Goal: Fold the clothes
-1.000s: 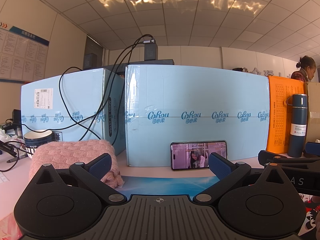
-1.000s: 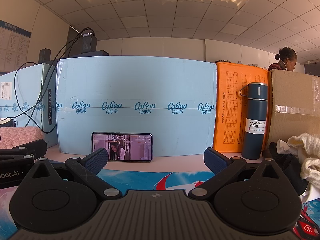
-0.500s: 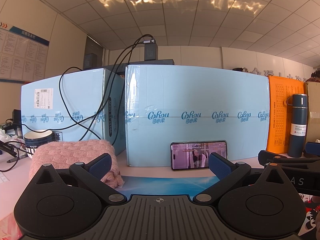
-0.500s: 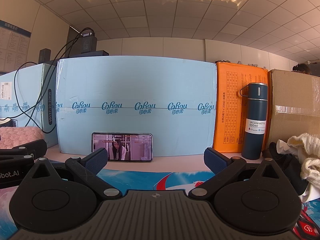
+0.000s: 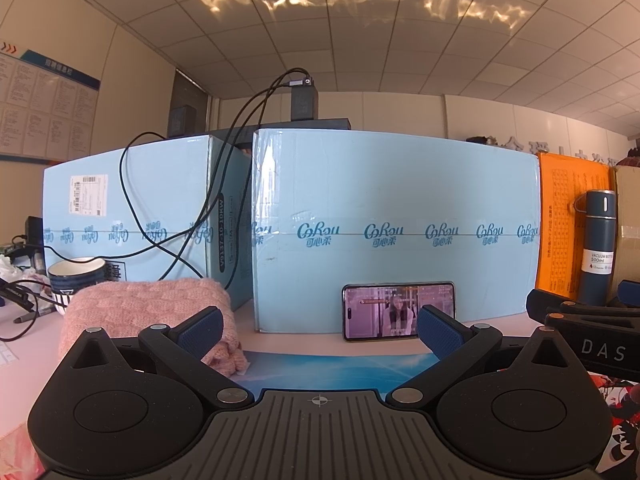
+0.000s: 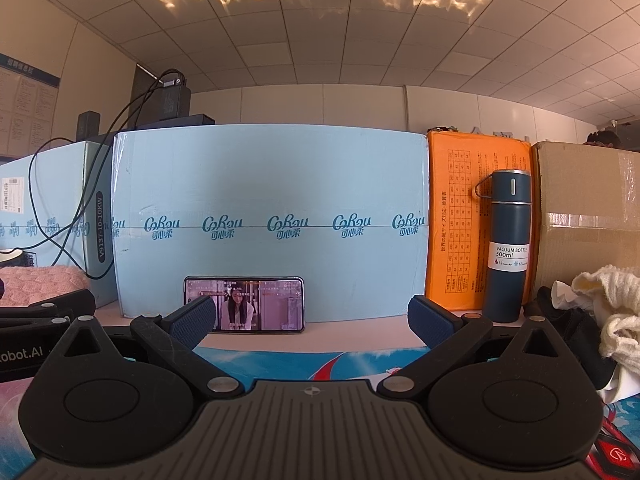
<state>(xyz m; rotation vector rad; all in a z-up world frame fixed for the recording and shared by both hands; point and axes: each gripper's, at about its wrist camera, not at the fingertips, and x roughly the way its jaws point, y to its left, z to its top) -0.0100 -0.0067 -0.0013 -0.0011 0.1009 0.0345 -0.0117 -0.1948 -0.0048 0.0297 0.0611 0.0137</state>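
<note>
A folded pink knit garment (image 5: pixel 144 312) lies on the table at the left, just beyond my left gripper's left finger; its edge also shows in the right wrist view (image 6: pixel 40 284). A pile of cream and black clothes (image 6: pixel 600 312) sits at the far right of the right wrist view. My left gripper (image 5: pixel 319 330) is open and empty, held low over the table. My right gripper (image 6: pixel 312 320) is open and empty too, beside the left one; its body shows at the right of the left wrist view (image 5: pixel 592 340).
Light blue cartons (image 5: pixel 392 224) stand along the back of the table, with a phone (image 6: pixel 244 305) propped against one. An orange box (image 6: pixel 476 220), a dark blue vacuum bottle (image 6: pixel 508 248) and a brown carton (image 6: pixel 588 216) stand at the right. A mug (image 5: pixel 76 280) and cables sit at the left.
Both grippers have stayed still and open. The person behind the boxes at the far right has dropped almost out of view.
</note>
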